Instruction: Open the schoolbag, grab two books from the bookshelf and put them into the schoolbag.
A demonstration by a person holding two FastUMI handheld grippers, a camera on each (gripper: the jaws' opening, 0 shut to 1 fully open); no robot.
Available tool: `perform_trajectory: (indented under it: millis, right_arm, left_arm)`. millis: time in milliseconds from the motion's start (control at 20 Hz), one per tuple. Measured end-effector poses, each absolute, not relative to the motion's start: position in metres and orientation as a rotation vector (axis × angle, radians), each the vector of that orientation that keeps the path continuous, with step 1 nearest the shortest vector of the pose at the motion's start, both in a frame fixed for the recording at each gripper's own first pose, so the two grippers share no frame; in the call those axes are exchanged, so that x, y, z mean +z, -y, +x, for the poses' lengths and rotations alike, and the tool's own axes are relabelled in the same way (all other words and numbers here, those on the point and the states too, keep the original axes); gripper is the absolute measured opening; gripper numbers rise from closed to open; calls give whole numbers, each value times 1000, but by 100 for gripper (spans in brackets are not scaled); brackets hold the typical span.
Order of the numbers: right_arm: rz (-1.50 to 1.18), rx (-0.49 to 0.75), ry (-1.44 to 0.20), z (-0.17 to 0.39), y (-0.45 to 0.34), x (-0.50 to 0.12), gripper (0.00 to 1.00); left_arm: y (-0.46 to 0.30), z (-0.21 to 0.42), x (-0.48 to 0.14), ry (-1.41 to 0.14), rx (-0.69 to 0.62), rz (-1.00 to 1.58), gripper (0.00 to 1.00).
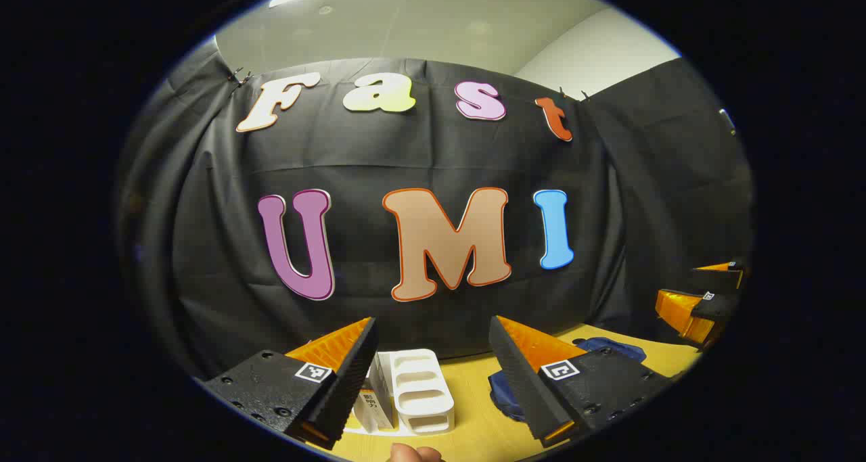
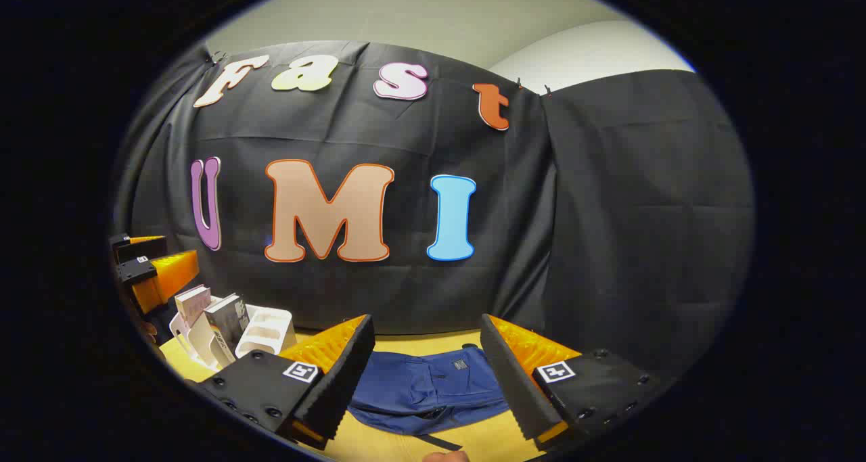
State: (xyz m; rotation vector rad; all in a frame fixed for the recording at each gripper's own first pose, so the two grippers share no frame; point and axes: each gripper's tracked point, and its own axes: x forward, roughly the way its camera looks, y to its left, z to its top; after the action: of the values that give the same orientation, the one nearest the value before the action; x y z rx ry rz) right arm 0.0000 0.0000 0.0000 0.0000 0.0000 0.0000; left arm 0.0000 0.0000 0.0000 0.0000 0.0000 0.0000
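Hovering both grippers, left gripper (image 1: pixel 433 374) and right gripper (image 2: pixel 426 374), spread and empty, I risk snagging slack fabric if I misjudge the flat blue schoolbag (image 2: pixel 426 387) beside the white bookshelf (image 2: pixel 267 330).

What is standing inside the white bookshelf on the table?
The white bookshelf holds two upright books in its left slots; its right slots look empty. The books' lower parts are hidden by the shelf and the right gripper.

left gripper (image 1: pixel 433 374): two wedge-shaped fingers with ribbed inner faces, on black textured mounts
left gripper markings: a small square black-and-white tag on each mount; round screws in the mounts
right gripper (image 2: pixel 426 374): same build, two ribbed wedge fingers on black blocks
right gripper markings: one square tag on each block, several screws
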Motion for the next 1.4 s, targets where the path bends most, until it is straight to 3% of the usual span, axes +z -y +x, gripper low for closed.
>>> perform_trajectory:
  millis: [100, 400, 500, 550, 600, 650, 700, 900, 950, 1100, 1250, 1300, 1400]
  right_arm:
    - [-4, 5, 6, 1, 0, 1, 95]
    - [15, 18, 21, 5, 0, 6, 95]
    - [16, 28, 21, 7, -2, 7, 95]
    - [14, 31, 22, 8, -4, 7, 95]
    - [14, 38, 21, 8, -4, 8, 100]
    - [13, 41, 20, 9, -5, 6, 96]
    - [13, 44, 19, 10, -6, 5, 100]
    - [12, 68, 12, 15, -13, 3, 100]
    - [10, 74, 9, 17, -15, 2, 95]
    - [-4, 101, 7, 22, -23, 1, 100]
    - [-122, 170, 23, 31, -34, 1, 100]
    - [-184, 209, 28, 34, -39, -1, 95]
    - [-298, 301, 29, 38, -54, -8, 100]
  left_arm:
    - [-1, 0, 2, 4, 7, 4, 99]
    - [-7, -6, -4, -13, 37, 2, 95]
    - [-12, -8, -6, -24, 50, 3, 99]
    - [-14, -9, -6, -25, 57, 4, 96]
    - [-16, -10, -8, -29, 64, 4, 96]
    - [-18, -11, -9, -33, 70, 4, 96]
    - [-19, -11, -9, -36, 74, 6, 96]
    - [-25, -11, -12, -45, 93, 15, 95]
    - [-27, -11, -12, -48, 99, 17, 95]
    - [-31, -11, -14, -55, 113, 21, 96]
    - [-36, -10, -17, -66, 132, 26, 96]
    - [-39, -10, -19, -72, 139, 26, 92]
    - [-44, -11, -21, -81, 156, 28, 96]
